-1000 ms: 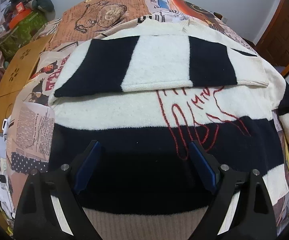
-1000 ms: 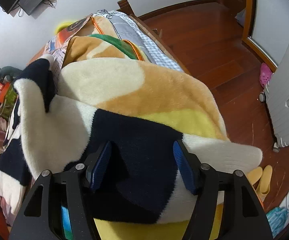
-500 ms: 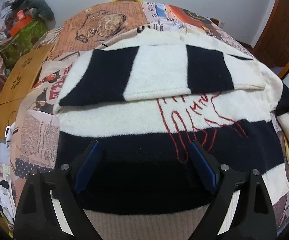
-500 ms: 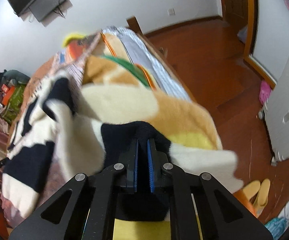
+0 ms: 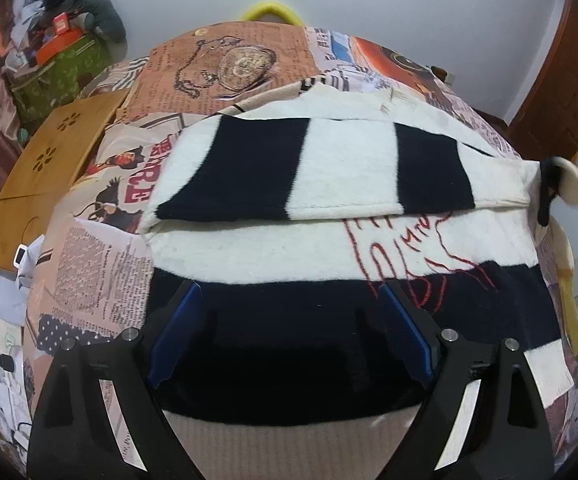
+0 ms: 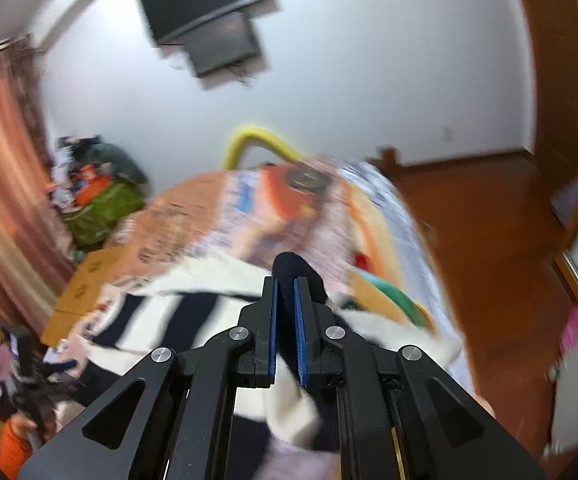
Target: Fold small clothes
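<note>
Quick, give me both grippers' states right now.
Left gripper: open, over the striped sweater, holding nothing.
Right gripper: shut on the sweater's sleeve.

Motion blurs the bedspread [image 6: 217, 216] and television [image 6: 209, 20]

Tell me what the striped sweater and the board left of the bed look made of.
Striped sweater: soft, fuzzy knit, probably wool or acrylic; matte nap, ribbed hem, red stitched embroidery. Board: light wood, perhaps bamboo, smooth satin finish, with flower-shaped cutouts; species can't be settled.

Newsprint-patterned bedspread [image 5: 101, 264], wooden tray [image 5: 45, 168]
</note>
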